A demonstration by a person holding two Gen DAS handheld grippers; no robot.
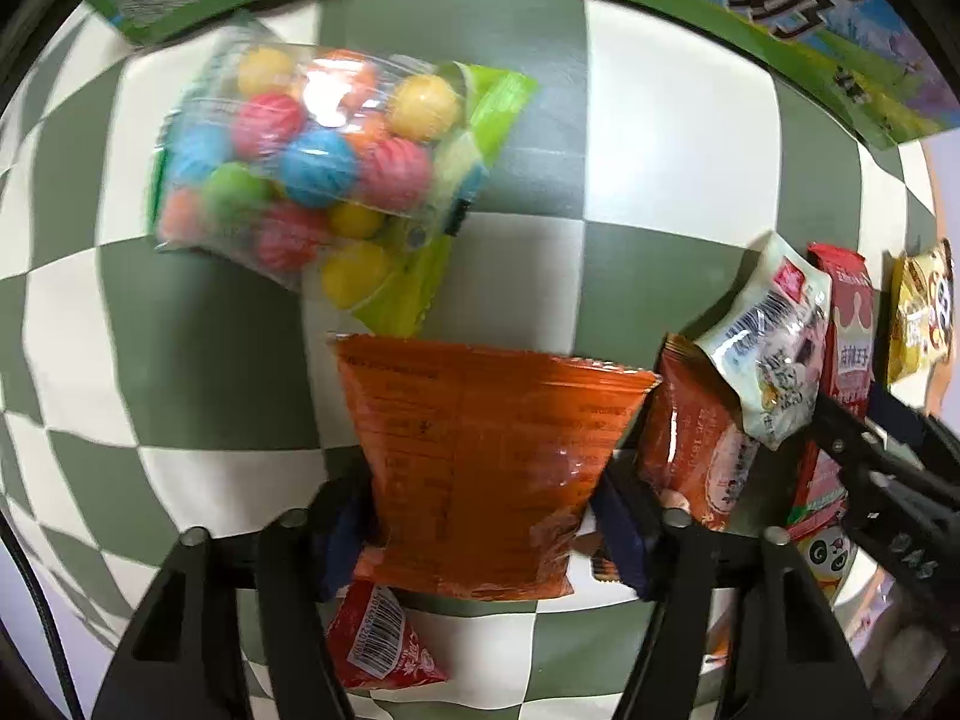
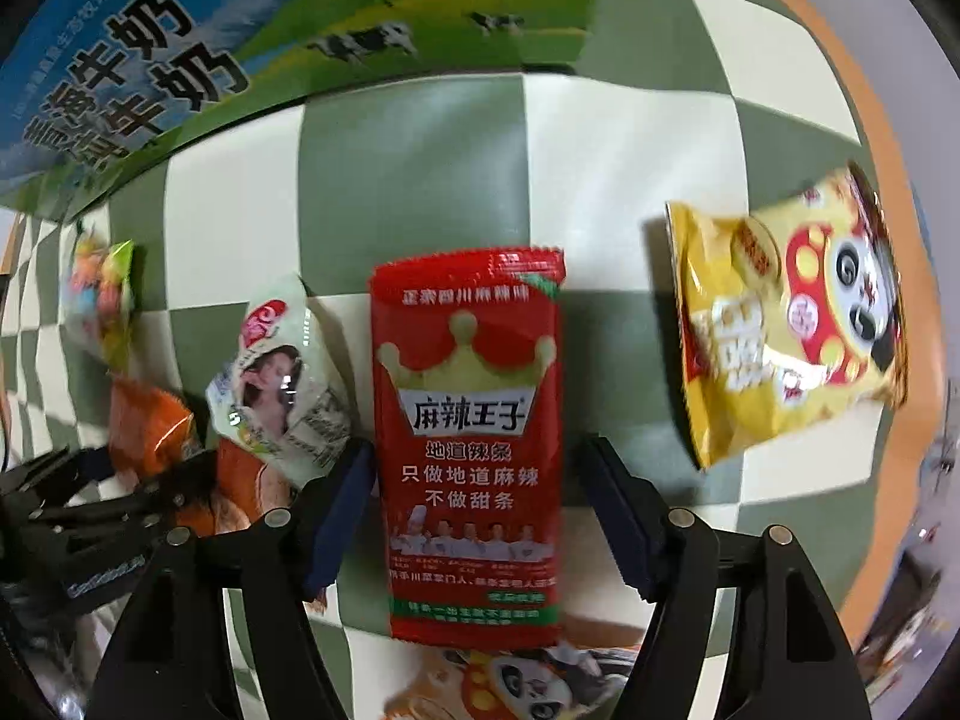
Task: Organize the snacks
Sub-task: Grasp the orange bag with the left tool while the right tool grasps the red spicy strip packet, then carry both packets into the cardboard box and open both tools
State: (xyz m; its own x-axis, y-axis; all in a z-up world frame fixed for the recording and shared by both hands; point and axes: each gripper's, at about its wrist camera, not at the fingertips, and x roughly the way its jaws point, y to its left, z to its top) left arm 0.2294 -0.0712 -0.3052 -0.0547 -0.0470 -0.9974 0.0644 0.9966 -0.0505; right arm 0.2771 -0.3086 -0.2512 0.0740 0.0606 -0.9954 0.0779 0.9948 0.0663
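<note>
A: Left wrist view: left gripper (image 1: 486,516) clamped on an orange snack packet (image 1: 480,456); blue pads pressed to both its side edges; printed back faces the camera, long axis running away from the fingers toward the milk carton (image 1: 780,6).

B: Right wrist view: right gripper (image 2: 474,510) spread wide around a red spicy-strip packet (image 2: 471,450); a clear gap shows on the right pad's side, the left pad is just at the packet's edge; packet lies flat, crown print up, long axis pointing at the milk carton.

A: Only my view shows the bag of coloured gumballs (image 1: 300,162) sharply, between the orange packet and the carton, tilted; also a small red triangular sachet (image 1: 384,642) under the gripper.

B: Mine has the gumballs only as a blur at far left; but it shows the yellow panda packet (image 2: 792,318) in full, right of the red packet, well apart, lying at a slant; yours catches just its edge.

A: A pale green packet (image 1: 762,348) sits propped on a second orange packet (image 1: 690,444), left of the red one; both views have it.

B: Surface: green-and-cream checkered cloth (image 2: 414,168); an orange table edge (image 2: 900,420) shows past it on the right; room beyond too blurred to tell.
</note>
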